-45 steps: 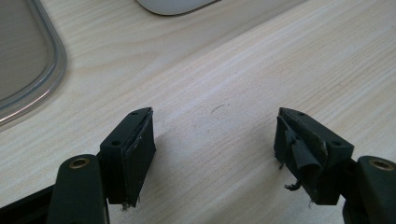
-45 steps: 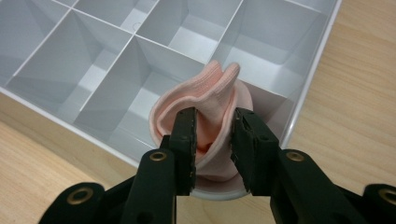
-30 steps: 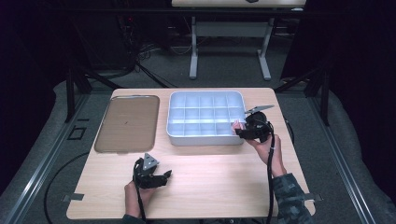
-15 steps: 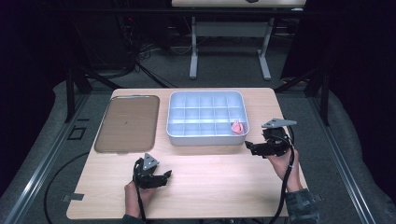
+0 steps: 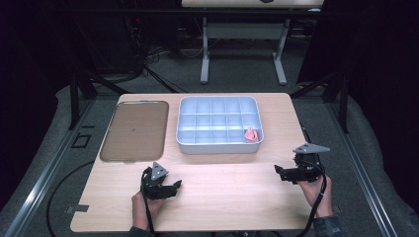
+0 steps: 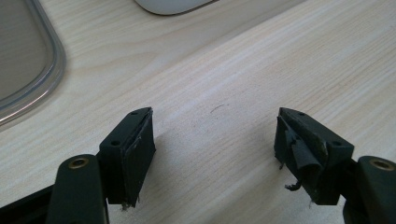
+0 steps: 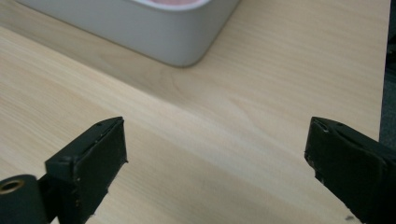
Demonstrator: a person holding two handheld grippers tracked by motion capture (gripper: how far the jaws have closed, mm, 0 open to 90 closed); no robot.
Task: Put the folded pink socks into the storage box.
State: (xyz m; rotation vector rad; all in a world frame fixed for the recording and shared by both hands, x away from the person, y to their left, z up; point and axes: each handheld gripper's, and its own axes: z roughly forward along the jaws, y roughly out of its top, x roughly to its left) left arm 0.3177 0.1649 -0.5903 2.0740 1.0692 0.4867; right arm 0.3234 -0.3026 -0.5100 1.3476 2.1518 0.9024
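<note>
Pink piece (image 5: 251, 134): lying in the near right compartment of the grey compartment tray (image 5: 220, 146), loose and apart from both grippers.
Right gripper (image 5: 279, 171): hovering near the worktop (image 5: 227, 197) edge, right of the tray; its fingers (image 7: 88, 163) have just been opening and are standing spread, nothing between them.
Left gripper (image 5: 177, 185): waiting low over the worktop, fingers (image 6: 130, 149) spread and empty.
Materials: moulded, round-cornered tray; pale wood-grain worktop; flat brownish lid (image 5: 135, 130) with a clear rim; worn black finger pads.
</note>
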